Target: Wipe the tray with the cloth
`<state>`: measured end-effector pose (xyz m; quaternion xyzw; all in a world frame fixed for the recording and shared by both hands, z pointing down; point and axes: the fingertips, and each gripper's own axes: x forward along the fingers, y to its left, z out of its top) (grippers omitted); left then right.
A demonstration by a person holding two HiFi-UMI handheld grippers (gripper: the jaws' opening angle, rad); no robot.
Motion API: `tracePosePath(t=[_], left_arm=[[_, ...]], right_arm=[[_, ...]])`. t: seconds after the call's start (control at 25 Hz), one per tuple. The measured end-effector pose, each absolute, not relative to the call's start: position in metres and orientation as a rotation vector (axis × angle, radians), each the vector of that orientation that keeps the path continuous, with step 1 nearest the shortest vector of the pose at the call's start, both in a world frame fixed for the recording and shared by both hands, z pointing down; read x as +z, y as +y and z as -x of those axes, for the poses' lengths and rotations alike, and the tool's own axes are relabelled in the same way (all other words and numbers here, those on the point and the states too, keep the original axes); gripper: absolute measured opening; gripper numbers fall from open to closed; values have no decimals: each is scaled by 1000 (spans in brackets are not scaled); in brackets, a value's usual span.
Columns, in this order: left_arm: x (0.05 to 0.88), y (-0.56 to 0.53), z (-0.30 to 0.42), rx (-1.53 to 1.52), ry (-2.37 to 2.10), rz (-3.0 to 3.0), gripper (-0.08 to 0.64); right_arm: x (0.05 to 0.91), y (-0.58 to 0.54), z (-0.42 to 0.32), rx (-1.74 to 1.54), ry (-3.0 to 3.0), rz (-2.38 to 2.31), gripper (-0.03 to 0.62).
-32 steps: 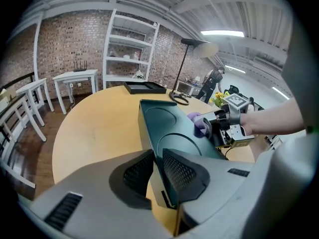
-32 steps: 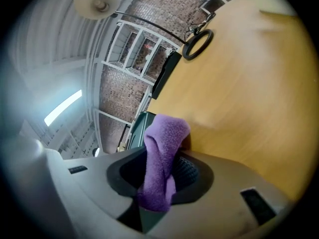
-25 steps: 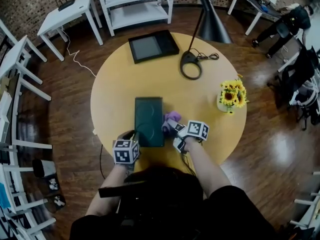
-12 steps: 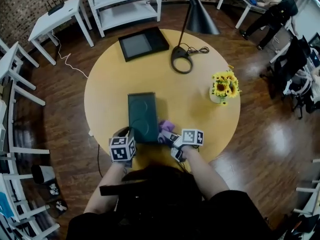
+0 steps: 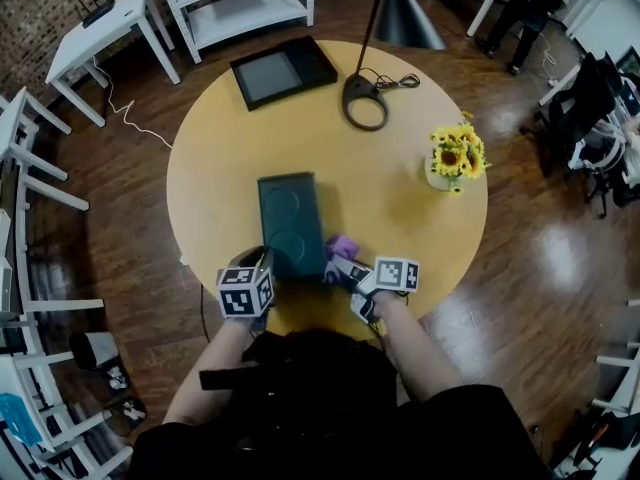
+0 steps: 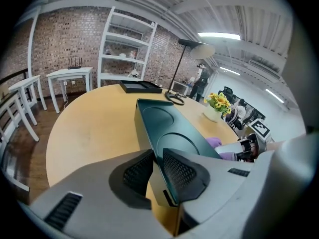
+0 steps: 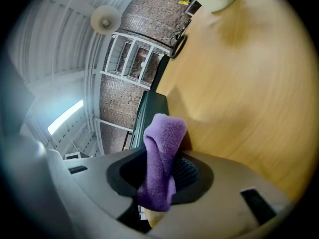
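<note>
Left gripper (image 6: 157, 171) clamps near rim of dark-green rectangular tray (image 5: 290, 223); right gripper (image 7: 159, 176) pinches purple fleece cloth (image 7: 162, 143) at tray's right edge; wipe apparently pending.

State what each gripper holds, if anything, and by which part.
The left gripper clamps the tray by its near rim. The right gripper pinches the purple cloth partway along, with its folded end sticking out beyond the gripper.

On table (image 5: 400, 183) lies tray (image 5: 290, 223); cloth (image 5: 343, 245) just beside its right edge.
</note>
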<state>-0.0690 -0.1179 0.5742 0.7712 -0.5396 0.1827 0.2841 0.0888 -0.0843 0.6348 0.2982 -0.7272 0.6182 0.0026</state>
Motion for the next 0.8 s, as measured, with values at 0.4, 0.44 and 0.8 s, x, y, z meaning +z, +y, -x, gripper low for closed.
tracePosePath(t=[0.4,0.44,0.8], left_arm=[[529,-238,87,454,-1118,-2476,184],[531,-258,83,475,-1091,-2493,195],[558,-290,51,451,-748,-2498,153]], right_arm=[[618,-66,-104,1914,-2299,-1339,121],[620,-60,-105,1951,-2268,-1387,121],[625,-43,-93,2085,-2144,-1526,118]])
